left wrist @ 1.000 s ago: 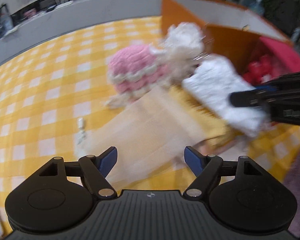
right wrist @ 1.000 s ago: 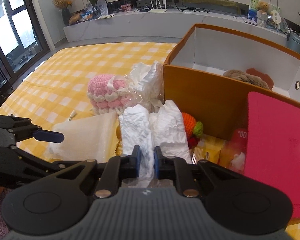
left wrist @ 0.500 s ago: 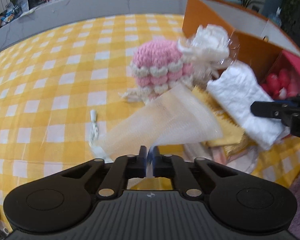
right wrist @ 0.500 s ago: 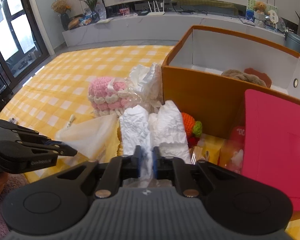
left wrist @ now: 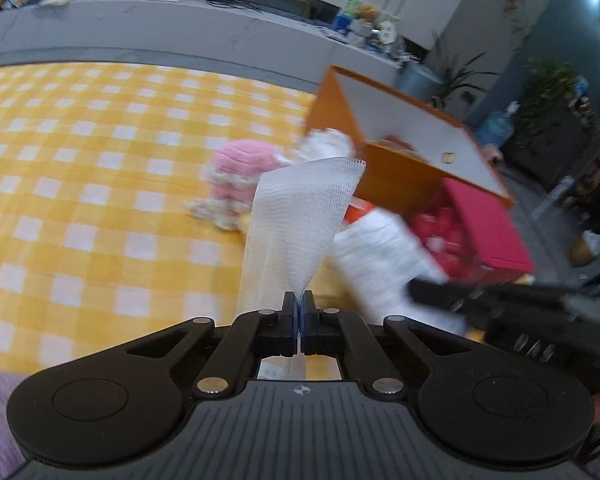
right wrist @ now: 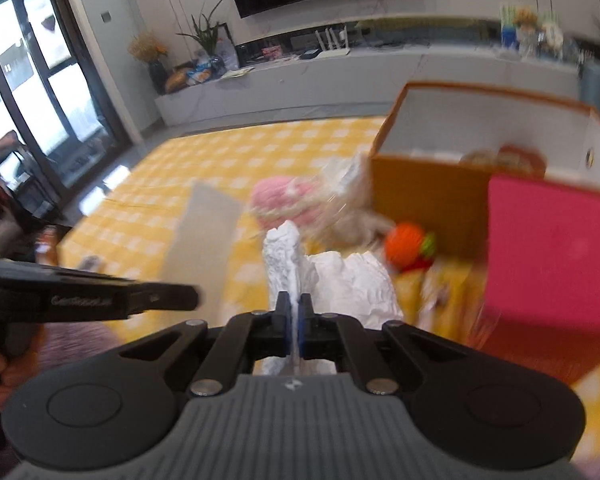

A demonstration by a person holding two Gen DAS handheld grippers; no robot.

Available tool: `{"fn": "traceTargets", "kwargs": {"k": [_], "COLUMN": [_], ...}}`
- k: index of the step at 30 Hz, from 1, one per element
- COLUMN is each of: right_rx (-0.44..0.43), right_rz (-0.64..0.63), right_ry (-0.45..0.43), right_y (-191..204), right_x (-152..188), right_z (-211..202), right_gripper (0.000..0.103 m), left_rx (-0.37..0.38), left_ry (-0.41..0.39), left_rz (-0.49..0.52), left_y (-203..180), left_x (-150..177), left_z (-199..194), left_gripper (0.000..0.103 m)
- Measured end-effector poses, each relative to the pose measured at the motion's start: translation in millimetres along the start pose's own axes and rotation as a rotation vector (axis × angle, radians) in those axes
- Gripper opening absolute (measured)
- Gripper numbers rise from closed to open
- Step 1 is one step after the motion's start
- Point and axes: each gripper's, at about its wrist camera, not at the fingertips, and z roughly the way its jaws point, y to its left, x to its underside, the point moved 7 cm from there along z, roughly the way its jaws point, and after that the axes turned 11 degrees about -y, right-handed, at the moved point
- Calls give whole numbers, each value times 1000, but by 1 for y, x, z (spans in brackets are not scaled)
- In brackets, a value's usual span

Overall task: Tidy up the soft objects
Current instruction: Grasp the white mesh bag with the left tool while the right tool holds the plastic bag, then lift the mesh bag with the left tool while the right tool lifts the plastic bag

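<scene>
My left gripper is shut on a sheer cream mesh cloth, which stands up off the yellow checked cloth. In the right wrist view that mesh cloth hangs from the left gripper. My right gripper is shut on a crinkled white cloth, lifted above the pile; the same white cloth shows blurred in the left wrist view beside the right gripper. Behind lie a pink crochet piece and an orange knitted toy.
An open orange box with white inside walls stands at the right, a brown soft item in it. A red box sits in front of it. A clear wrapped white bundle lies by the pink piece. A grey ledge runs behind the table.
The left gripper closed on the mesh cloth and lifted it upright. The right gripper, holding the white cloth, rose and pulled it up from the pile. Both views tilted upward.
</scene>
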Motion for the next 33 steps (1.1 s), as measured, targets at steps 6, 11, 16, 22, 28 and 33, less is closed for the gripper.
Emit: {"fn": "traceTargets", "kwargs": {"k": [6,11,16,22,28,33], "right_rx": [21,133,170,180,175,187], "right_rz": [106,142,72,65,58,35], "right_ry": [85,138,144,105,136,144], "right_y": [-12,-45,-48,-52,-45,-44], "right_x": [48,76,84,79,85,90], "right_z": [-19,-11,-3,-5,9,19], "right_gripper": [1,1,10,65,80,79], "left_rx": [53,91,69,30,23,31], "left_ry": [43,104,135,161,162,165], "left_rz": [-42,-102,-133,-157,-162,-160], "left_y": [-18,-23,-17,-8,-3,0], "left_x": [27,50,69,80,79,81], "left_z": [-4,16,32,41,44,46], "left_gripper": [1,1,1,1,1,1]}}
